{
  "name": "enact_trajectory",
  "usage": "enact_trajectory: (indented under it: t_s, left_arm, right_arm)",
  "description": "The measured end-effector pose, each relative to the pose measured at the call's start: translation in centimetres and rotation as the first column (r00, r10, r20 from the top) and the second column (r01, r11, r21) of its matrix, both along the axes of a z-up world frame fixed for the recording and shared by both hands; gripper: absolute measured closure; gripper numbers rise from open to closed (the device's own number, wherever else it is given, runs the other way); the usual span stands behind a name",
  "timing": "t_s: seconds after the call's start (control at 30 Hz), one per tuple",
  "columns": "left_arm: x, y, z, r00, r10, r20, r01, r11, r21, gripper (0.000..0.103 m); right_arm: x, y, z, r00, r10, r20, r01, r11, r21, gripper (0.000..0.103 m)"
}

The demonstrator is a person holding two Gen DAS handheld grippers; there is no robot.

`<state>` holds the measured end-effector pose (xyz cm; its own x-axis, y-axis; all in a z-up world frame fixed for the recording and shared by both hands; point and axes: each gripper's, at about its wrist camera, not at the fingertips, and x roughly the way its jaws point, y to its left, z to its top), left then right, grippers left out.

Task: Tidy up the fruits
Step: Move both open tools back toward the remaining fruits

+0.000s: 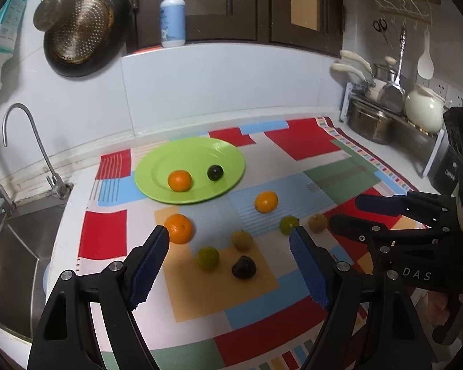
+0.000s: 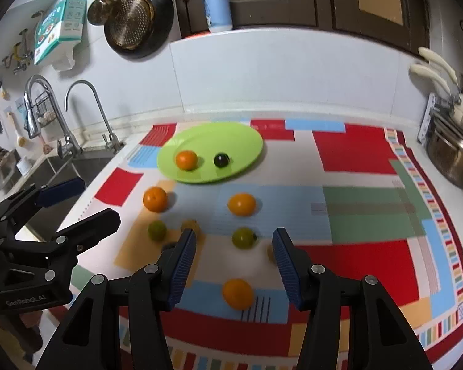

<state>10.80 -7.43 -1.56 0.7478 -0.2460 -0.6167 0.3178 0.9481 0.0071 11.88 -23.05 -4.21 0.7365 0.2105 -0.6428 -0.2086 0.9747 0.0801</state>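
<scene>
A green plate [image 1: 157,166] [image 2: 247,141] sits at the back of a patchwork mat and holds an orange [image 1: 179,180] [image 2: 186,159] and a dark plum [image 1: 215,172] [image 2: 222,160]. Loose on the mat lie more oranges [image 1: 179,228] [image 1: 266,201] [image 2: 237,293], green fruits [image 1: 208,257] [image 2: 243,237], brownish fruits [image 1: 242,240] and a dark plum [image 1: 244,267]. My left gripper [image 1: 231,237] is open and empty above the loose fruit. My right gripper [image 2: 234,240] is open and empty over a green fruit and an orange.
A sink [image 1: 12,246] with taps [image 1: 18,141] lies left of the mat. A rack of pots [image 1: 385,114] stands at the back right. Pans [image 1: 83,27] hang on the wall, and a soap bottle [image 1: 172,18] stands on the ledge.
</scene>
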Motion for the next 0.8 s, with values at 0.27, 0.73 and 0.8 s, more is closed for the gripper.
enact_trajectory:
  t_s: [0.27, 0.73, 0.8]
  left_arm:
    - [0.1, -0.8, -2.5, 0.998, -0.034, -0.045, 0.034, 0.999, 0.006, 0.023]
    - [1.2, -1.4, -6.7, 0.991, -0.069, -0.116, 0.071, 0.997, 0.014, 0.026]
    - [1.5, -1.5, -7.1, 0.990, -0.064, -0.122, 0.067, 0.998, 0.019, 0.028]
  right_arm:
    - [-0.5, -0.6, -2.2, 0.998, -0.010, -0.054, 0.010, 1.000, 0.000, 0.051]
    - [-0.3, -0.6, -5.8, 0.991, -0.013, -0.136, 0.015, 1.000, 0.017, 0.051]
    - [-0.3, -0.6, -6.2, 0.990, -0.014, -0.141, 0.017, 1.000, 0.017, 0.051]
